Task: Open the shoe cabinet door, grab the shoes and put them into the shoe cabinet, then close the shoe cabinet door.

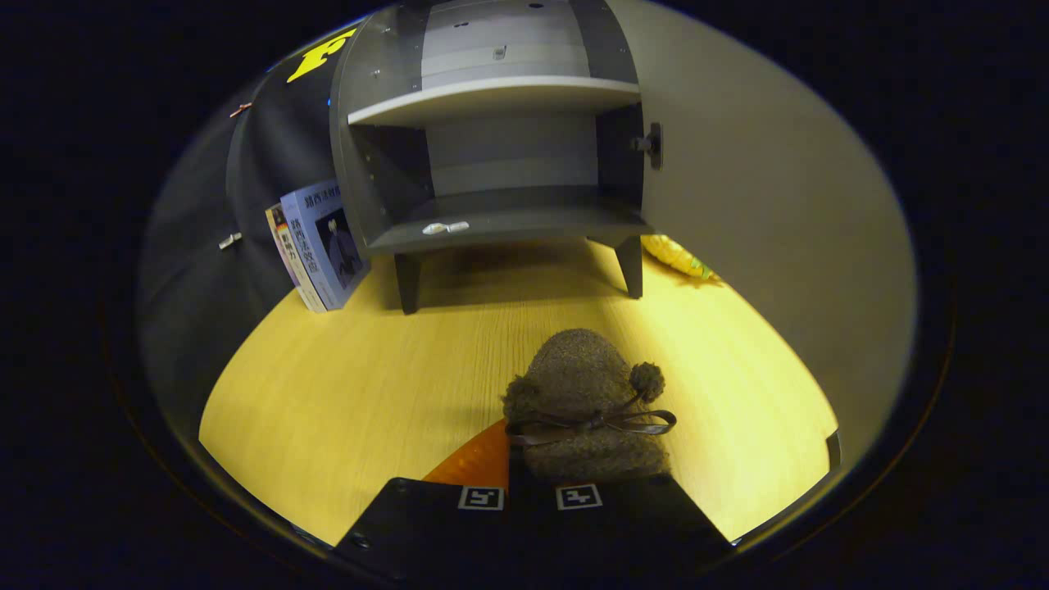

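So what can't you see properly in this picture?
- Gripper view: the heel end of the fuzzy shoe is hidden behind the hand-held gripper, so whether both fingers press on it cannot be told.
- The orange thing beside the shoe is mostly covered by a finger.
- The yellow object is half hidden behind the open door.
- The small white item on the cabinet floor is too small to name.

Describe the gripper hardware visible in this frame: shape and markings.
The gripper shows as two broad, flat-topped fingers that widen toward the camera, with angled outer edges. Each carries a square white fiducial tag with a black pattern near its tip, the two tags side by side. A small round screw or hole sits on the left finger's outer corner. No cables visible.
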Demonstrator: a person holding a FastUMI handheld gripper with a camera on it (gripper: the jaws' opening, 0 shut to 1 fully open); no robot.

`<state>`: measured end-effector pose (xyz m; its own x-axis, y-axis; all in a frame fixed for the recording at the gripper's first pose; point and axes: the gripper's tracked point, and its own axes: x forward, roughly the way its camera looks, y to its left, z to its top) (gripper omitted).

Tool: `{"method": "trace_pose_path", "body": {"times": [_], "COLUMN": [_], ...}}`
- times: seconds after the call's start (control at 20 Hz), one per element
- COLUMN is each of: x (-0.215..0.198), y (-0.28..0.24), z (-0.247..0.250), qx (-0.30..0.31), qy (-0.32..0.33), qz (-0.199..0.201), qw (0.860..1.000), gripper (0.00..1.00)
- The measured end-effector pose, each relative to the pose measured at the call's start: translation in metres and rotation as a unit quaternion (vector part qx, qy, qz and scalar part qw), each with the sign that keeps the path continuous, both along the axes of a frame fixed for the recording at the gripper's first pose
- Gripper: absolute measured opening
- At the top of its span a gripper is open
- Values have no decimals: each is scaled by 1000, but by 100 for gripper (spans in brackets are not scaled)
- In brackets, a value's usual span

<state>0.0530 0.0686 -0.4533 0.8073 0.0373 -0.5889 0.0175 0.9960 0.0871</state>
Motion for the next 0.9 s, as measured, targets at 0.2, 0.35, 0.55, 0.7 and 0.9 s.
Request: {"method": "trace_pose_path", "body": {"times": [0.2, 0.35, 0.55, 0.7, 0.9], "x": [-4, 1, 18, 44, 91], "y": [-3, -3, 0, 0, -1], "z": [61, 107, 172, 223, 277], "qx": [13, 23, 34, 41, 31], "qy": [-13, -26, -44, -62, -86], "qz": [-3, -3, -2, -3, -2], "qw": [1000, 999, 998, 997, 996], "gripper": [8, 8, 8, 9, 8]}}
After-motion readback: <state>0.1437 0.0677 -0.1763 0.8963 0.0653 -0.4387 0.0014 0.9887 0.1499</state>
